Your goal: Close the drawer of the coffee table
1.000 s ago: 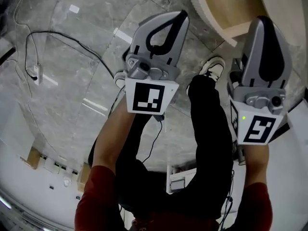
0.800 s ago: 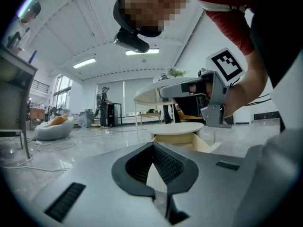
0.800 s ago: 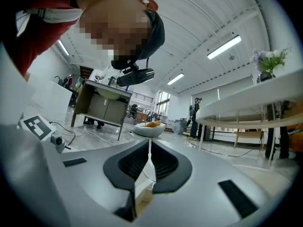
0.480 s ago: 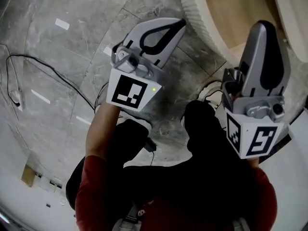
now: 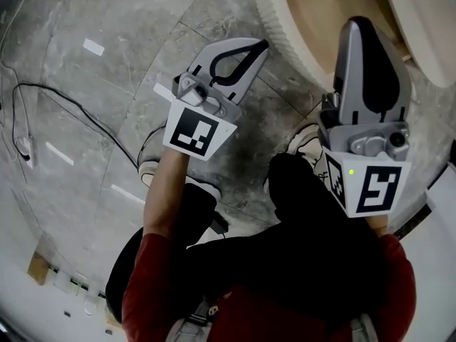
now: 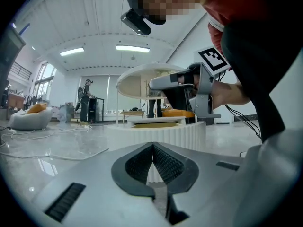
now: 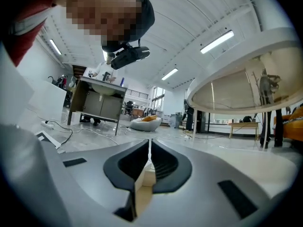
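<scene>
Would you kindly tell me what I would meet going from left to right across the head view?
Thin black cable → grey left gripper with its marker cube → grey right gripper with its marker cube. The round wooden coffee table overlaps the right gripper, so I leave it out.

Floor [image 5: 78,20]: grey marble tiles, glossy.
Cable [image 5: 100,125]: black, lying loose across floor.
Beanbag [image 6: 29,117]: pale, orange cushion on top.

Both tongs wear grey shells with black pads: left gripper [image 5: 261,44], right gripper [image 5: 356,22]. Behind each sits a white marker cube [image 5: 197,130]; the right cube [image 5: 370,187] shows a green light [image 5: 351,171]. Further back are red sleeves [image 5: 160,276] and black trousers [image 5: 313,219]. Beneath are seemingly white trainers [image 5: 152,164].
</scene>
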